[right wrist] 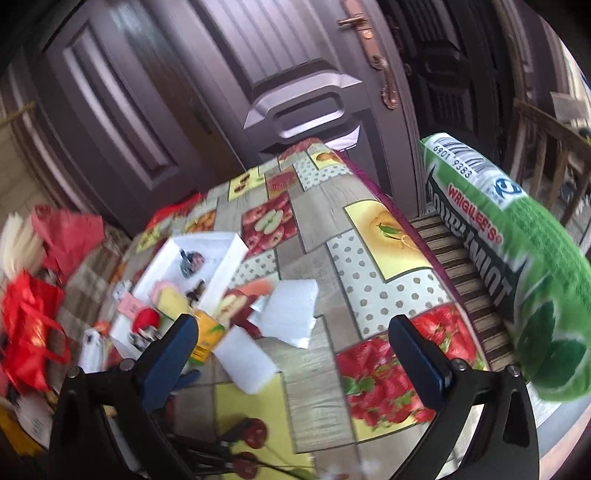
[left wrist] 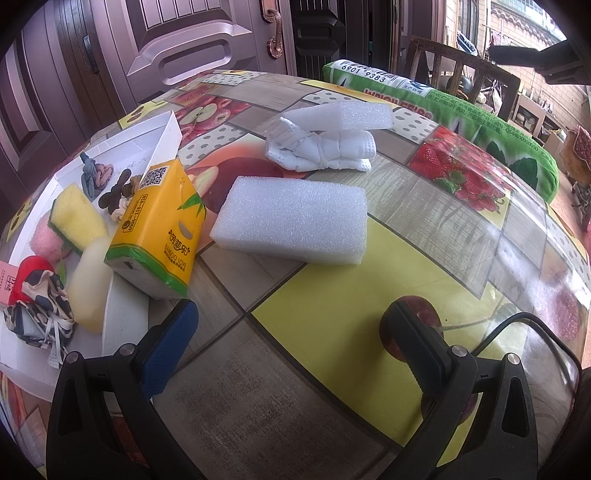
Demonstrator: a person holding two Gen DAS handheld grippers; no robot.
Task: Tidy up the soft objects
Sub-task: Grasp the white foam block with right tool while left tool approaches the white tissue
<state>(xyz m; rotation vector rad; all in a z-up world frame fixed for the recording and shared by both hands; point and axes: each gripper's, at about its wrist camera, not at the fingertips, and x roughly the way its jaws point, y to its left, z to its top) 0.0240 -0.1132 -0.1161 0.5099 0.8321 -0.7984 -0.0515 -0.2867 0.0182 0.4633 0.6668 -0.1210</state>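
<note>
Fruit-patterned oilcloth covers the counter [left wrist: 443,236] in front of a dark panelled door. Biggest is the green gum-pack pillow [left wrist: 480,122] at the far edge: light, squashy. Nearer, the white foam block [left wrist: 295,218] lies flat ahead of my left tool [left wrist: 291,336], spread wide; I'd pinch its long sides gently. My right tool [right wrist: 295,354] gapes empty too.

A home, by the entrance: panelled brown doors [left wrist: 192,44] with an ornate brass handle [left wrist: 275,35] fill the upper frame, a fruit-print oilcloth [left wrist: 461,221] covers the worktop, and a wooden chair [left wrist: 465,70] stands upper right.
</note>
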